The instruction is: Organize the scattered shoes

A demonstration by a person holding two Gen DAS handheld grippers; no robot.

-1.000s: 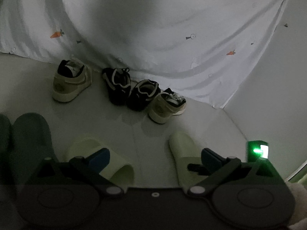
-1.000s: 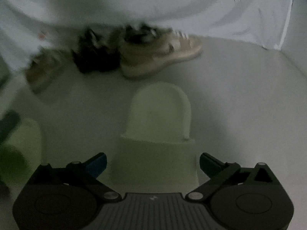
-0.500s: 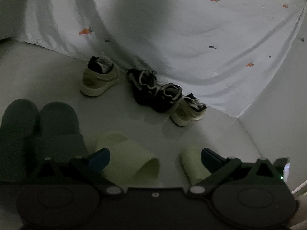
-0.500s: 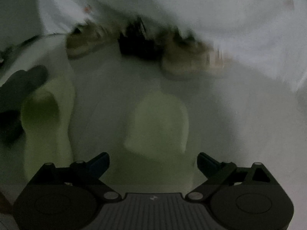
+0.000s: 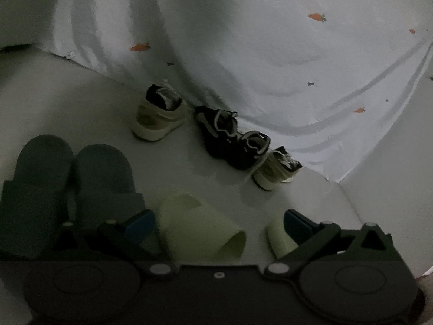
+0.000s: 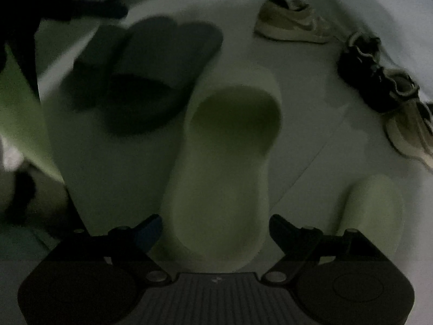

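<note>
The right gripper (image 6: pixel 215 230) has its jaws spread wide on both sides of a pale green slipper (image 6: pixel 227 157), which lies on the floor (image 6: pixel 311 140) beside a dark slipper pair (image 6: pixel 151 75). The left gripper (image 5: pixel 219 223) is spread too, holding nothing, above the same slipper (image 5: pixel 200 224); sneakers (image 5: pixel 235 140) stand near the white sheet (image 5: pixel 270 54).

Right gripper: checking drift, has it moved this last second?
Yes, the right gripper swung left: the sneakers slid from top centre to the right, and dark slippers entered view.

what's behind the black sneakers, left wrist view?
A white carrot-print sheet hangs right behind the black sneakers. Whatever is behind the sheet is covered.
</note>
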